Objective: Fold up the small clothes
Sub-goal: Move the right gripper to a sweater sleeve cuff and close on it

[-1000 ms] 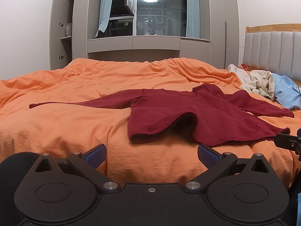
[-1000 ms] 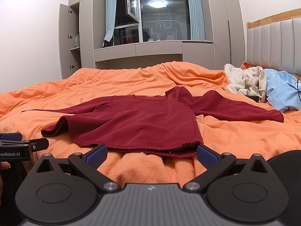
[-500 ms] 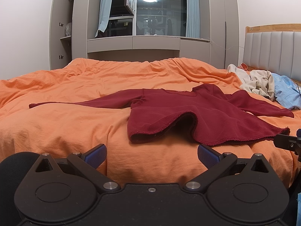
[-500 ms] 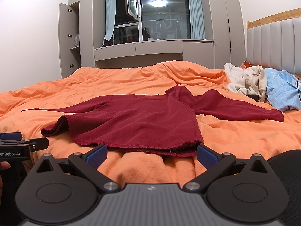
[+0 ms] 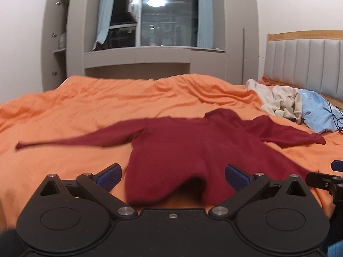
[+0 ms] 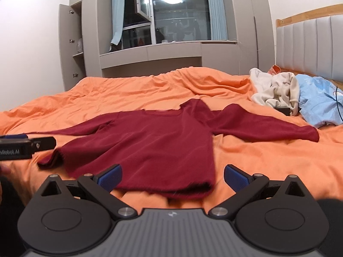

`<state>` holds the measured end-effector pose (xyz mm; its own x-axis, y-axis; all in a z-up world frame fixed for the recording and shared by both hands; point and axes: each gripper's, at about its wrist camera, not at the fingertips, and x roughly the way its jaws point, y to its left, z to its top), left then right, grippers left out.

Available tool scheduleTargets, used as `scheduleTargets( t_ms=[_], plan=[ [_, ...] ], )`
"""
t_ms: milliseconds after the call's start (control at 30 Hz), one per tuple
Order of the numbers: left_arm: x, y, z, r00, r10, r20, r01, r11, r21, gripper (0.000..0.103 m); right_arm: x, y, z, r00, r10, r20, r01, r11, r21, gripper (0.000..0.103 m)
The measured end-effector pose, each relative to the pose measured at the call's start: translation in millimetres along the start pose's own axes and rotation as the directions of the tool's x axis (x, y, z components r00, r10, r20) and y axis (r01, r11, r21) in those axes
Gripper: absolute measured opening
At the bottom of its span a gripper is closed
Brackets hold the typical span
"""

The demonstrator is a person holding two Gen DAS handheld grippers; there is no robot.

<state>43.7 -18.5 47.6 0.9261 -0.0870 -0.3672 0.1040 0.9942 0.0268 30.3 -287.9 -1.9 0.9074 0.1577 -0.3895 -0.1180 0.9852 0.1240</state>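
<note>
Left wrist view: your left gripper [image 5: 173, 176] has fingers spread wide at the hem of the red sweater [image 5: 193, 143], spread on the orange duvet [image 5: 85, 111]. Right wrist view: your right gripper [image 6: 172, 176] is likewise spread, empty, at the hem

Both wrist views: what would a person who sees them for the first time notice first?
First, the dark red sweater spread flat with both sleeves out, in the middle of the bright orange duvet. Next, the open left tongs and open right tongs, each close to its near hem. A pile of cream and blue clothes lies by the headboard.
</note>
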Motion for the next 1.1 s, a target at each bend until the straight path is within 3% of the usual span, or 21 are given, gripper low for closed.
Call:
scheduleTargets(
  t_ms=[233,400,733,800,900,1000,1100],
  plan=[
    [56,-16,50,0.999,-0.043,-0.014,0.043,0.999,0.014,0.103,35,-34,30,0.998,-0.053,-0.035,0.055,0.997,0.060,0.103],
    [105,-27,77,0.997,-0.045,-0.063,0.045,0.999,0.007,0.103,65,-67,56,0.993,-0.114,-0.002,0.114,0.987,0.115,0.103],
    [213,-32,83,0.980,-0.082,-0.181,0.082,0.997,-0.011,0.102,137,-193,86,0.968,-0.247,-0.038,0.246,0.914,0.323,0.103],
    [226,-28,76,0.974,-0.094,-0.205,0.092,0.996,-0.018,0.102,151,-219,86,0.951,-0.296,-0.085,0.306,0.880,0.364,0.103],
    [240,-24,65,0.965,-0.098,-0.241,0.095,0.995,-0.025,0.103,170,-259,80,0.939,-0.298,-0.169,0.343,0.798,0.495,0.103],
    [250,-23,56,0.951,-0.108,-0.291,0.104,0.994,-0.029,0.103,187,-285,74,0.911,-0.339,-0.233,0.411,0.718,0.562,0.103],
    [251,-23,52,0.941,-0.133,-0.313,0.132,0.991,-0.024,0.103,201,-302,67,0.892,-0.381,-0.244,0.448,0.673,0.588,0.103]
  ],
)
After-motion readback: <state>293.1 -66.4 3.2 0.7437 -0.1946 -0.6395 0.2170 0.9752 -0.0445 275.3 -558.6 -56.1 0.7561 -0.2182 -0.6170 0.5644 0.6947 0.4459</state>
